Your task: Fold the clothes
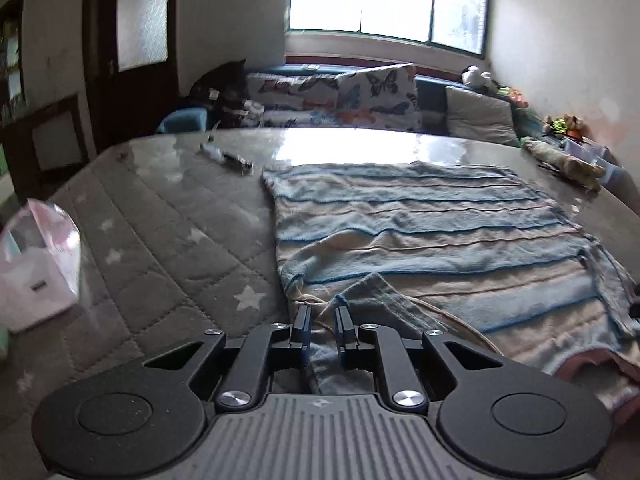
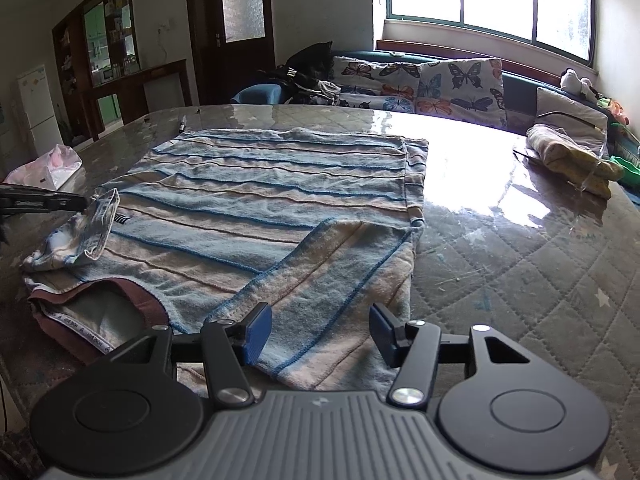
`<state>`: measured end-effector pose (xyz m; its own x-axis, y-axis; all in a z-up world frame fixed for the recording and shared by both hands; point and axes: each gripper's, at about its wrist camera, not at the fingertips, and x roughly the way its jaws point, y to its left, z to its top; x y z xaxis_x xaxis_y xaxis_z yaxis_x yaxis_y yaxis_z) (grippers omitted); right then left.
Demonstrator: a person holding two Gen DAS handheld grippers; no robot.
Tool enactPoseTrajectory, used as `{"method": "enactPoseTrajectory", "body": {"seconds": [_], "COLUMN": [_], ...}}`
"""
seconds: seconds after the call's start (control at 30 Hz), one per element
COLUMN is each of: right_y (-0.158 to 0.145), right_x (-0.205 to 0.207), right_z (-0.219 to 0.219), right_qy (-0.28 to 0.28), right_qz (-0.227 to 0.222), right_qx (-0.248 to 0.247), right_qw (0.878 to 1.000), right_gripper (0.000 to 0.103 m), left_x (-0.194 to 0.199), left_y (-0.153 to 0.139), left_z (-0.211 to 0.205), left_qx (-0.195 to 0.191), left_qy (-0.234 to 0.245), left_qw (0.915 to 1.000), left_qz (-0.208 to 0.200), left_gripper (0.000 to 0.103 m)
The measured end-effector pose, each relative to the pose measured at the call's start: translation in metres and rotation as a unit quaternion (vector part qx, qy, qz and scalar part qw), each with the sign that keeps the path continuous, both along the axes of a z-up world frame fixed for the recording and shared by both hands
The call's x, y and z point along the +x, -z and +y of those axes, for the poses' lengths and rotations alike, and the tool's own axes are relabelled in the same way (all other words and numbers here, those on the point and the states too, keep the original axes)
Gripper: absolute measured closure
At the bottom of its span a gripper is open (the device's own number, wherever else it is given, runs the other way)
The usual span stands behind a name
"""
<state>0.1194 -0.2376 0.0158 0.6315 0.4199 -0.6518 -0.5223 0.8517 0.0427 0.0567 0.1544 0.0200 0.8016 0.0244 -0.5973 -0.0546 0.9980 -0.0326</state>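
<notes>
A blue and beige striped sweater [image 1: 420, 220] lies flat on the quilted grey table cover [image 1: 160, 240], its maroon collar [image 2: 92, 320] at the near edge. My left gripper [image 1: 323, 320] is shut on the left sleeve [image 1: 372, 300], with fabric pinched between its narrow jaws. From the right wrist view, the left gripper [image 2: 80, 202] holds that bunched sleeve [image 2: 76, 236] slightly lifted at the sweater's left side. My right gripper [image 2: 320, 332] stands open just above the right sleeve [image 2: 340, 272], which lies folded across the body; its pads do not press on it.
A tissue pack [image 1: 36, 272] sits at the table's left edge and a pen [image 1: 228, 156] lies beyond the sweater. A rolled yellowish cloth [image 2: 572, 156] rests at the far right. A sofa with butterfly cushions [image 2: 440, 84] stands behind the table under the window.
</notes>
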Motion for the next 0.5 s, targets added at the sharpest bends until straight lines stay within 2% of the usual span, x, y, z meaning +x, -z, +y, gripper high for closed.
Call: {"method": "enactPoseTrajectory", "body": {"seconds": [0.13, 0.23, 0.37, 0.5], "right_y": [0.0, 0.0, -0.001, -0.003], "right_x": [-0.001, -0.002, -0.005, -0.007], "right_z": [0.0, 0.001, 0.001, -0.001], "right_qy": [-0.002, -0.003, -0.004, -0.002], "right_qz": [0.001, 0.0, -0.001, -0.004], "right_qx": [-0.001, -0.001, -0.001, -0.001], "right_qw": [1.0, 1.0, 1.0, 1.0], "right_gripper": [0.048, 0.048, 0.048, 0.048], "left_x": [-0.031, -0.047, -0.064, -0.071], "left_y": [-0.005, 0.004, 0.017, 0.01], "left_z": [-0.013, -0.027, -0.036, -0.033], "left_qx": [0.01, 0.044, 0.089, 0.079], "left_qy": [0.049, 0.081, 0.092, 0.08], "left_qw": [0.9987, 0.9957, 0.9916, 0.9936], "left_qz": [-0.003, 0.01, 0.02, 0.008], "left_gripper": [0.088, 0.087, 0.087, 0.087]}}
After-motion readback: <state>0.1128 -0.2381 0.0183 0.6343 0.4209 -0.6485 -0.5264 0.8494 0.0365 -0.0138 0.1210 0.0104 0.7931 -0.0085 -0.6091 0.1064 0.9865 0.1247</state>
